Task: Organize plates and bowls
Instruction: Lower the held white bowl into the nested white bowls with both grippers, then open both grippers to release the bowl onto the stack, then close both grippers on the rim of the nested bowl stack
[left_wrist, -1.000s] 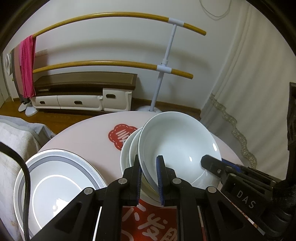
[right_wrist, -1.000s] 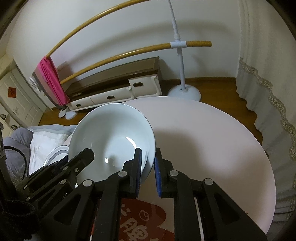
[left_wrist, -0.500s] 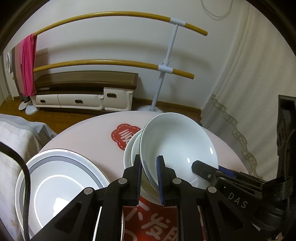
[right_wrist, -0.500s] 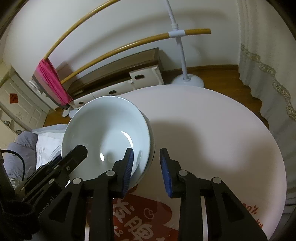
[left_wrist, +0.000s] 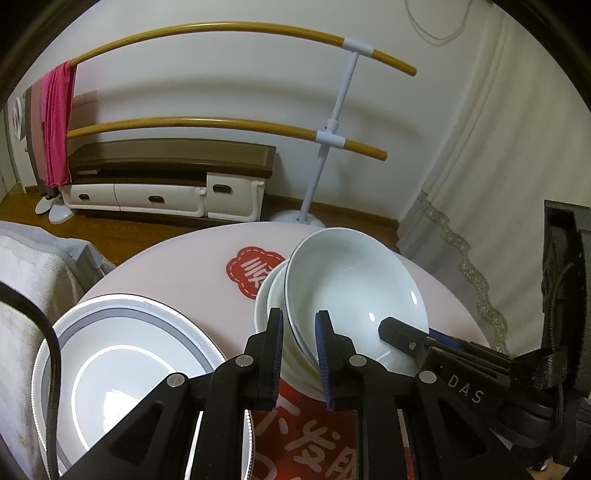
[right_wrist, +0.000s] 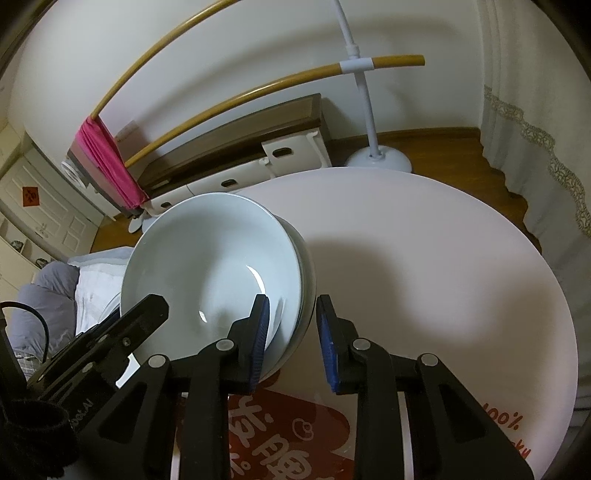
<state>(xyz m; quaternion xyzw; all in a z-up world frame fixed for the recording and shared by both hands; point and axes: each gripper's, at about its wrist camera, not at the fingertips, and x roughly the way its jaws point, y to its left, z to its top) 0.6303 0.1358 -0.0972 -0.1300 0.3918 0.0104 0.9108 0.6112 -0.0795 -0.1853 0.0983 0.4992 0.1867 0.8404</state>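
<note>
The white bowl (left_wrist: 351, 291) sits tilted in the bowl stack (left_wrist: 269, 302) near the middle of the round surface (right_wrist: 443, 258), at about two o'clock from the grey-rimmed plate (left_wrist: 122, 354). This looks like the release step of nesting. The right gripper (right_wrist: 291, 332) has just been opening; its jaws straddle the rim without pressing. The left gripper (left_wrist: 299, 347) has just eased slightly, and I cannot tell whether it grips. Next, let go and withdraw both without jostling.

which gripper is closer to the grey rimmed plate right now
Left. The left gripper straddles the top bowl's rim directly beside the grey rimmed plate. The right gripper is at the bowl's far side, away from the plate.
</note>
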